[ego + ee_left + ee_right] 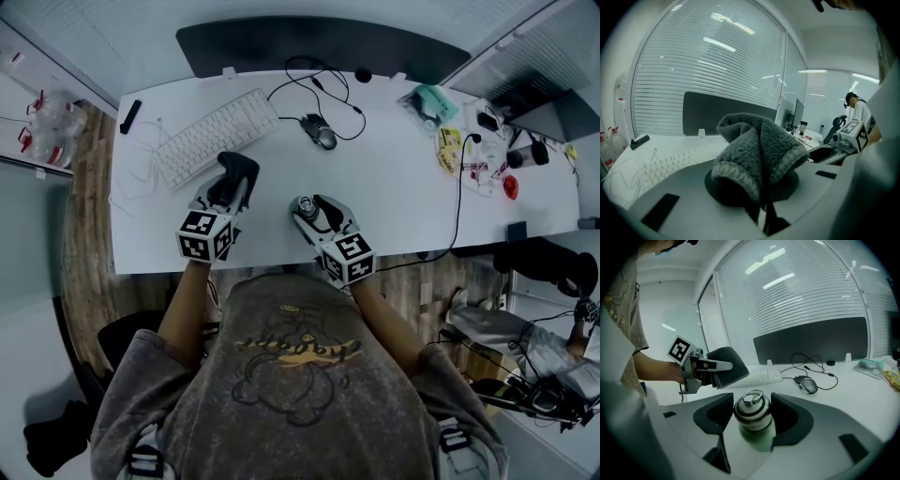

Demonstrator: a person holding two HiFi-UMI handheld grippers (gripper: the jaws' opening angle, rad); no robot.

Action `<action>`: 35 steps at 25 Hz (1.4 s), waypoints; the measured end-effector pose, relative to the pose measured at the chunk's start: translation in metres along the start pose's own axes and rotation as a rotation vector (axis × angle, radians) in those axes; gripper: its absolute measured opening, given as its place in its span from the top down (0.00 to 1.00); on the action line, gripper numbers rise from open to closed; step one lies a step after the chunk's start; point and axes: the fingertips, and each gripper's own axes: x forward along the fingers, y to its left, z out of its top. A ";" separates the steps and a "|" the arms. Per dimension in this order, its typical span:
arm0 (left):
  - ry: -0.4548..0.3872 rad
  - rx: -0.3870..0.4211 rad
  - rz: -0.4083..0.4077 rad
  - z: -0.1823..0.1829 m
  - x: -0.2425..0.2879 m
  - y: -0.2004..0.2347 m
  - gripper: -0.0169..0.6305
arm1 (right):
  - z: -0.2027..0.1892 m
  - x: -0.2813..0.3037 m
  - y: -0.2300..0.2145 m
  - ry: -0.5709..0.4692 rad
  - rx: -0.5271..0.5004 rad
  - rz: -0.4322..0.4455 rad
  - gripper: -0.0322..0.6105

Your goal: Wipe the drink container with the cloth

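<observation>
while the left gripper [763, 211] pinches the cloth [757, 147], the right gripper [750, 414] clasps the drink container [753, 427].

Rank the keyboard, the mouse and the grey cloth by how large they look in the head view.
1. keyboard
2. cloth, though it is held up nearer the camera, which may enlarge it
3. mouse

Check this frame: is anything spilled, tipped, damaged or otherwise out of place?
Nothing stands out. The capped bottle is held upright by the right gripper, the cloth is bunched in the left gripper, and no spill shows on the table.
</observation>
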 end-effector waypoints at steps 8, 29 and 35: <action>0.043 0.036 -0.120 0.001 0.046 -0.003 0.88 | 0.000 0.000 0.000 -0.013 0.008 -0.012 0.56; 0.217 0.174 -0.784 -0.013 0.157 -0.126 0.88 | 0.000 0.000 0.002 -0.044 0.036 -0.051 0.56; 0.329 0.262 -0.982 -0.031 0.165 -0.169 0.88 | 0.001 -0.001 0.003 -0.047 0.047 -0.049 0.56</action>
